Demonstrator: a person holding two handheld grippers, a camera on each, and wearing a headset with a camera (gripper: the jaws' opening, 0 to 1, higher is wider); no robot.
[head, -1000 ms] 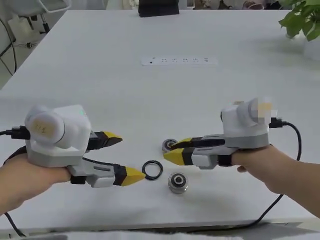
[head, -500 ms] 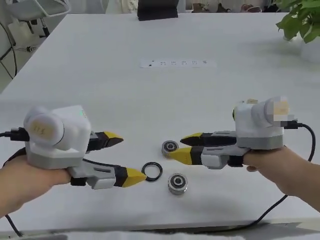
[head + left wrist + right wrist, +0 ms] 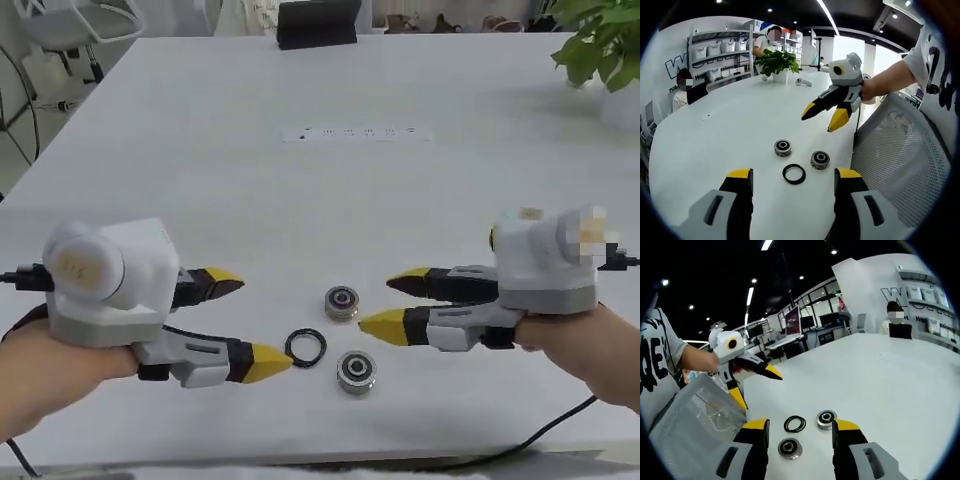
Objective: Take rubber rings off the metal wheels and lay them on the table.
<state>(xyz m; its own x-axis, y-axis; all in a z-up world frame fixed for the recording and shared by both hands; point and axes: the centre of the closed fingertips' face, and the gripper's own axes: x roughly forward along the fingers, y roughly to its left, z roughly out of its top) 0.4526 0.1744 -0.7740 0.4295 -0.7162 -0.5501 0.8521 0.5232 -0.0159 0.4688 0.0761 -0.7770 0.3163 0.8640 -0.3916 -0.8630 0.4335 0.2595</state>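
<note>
A black rubber ring lies flat on the white table. Two small metal wheels sit by it: one farther back, one near the front edge. My left gripper stands open just left of the ring, its lower yellow tip close to it. To the right of the wheels, above the table, my right gripper hangs open. Nothing is held in either.
A white power strip lies mid-table. A dark device stands at the far edge, and a green plant at the far right. Cables trail off both grippers. A mesh chair back stands at the table's near edge.
My right gripper has drawn back to the right, away from the far wheel, and its jaws have parted wider. The left gripper has stayed beside the ring.
</note>
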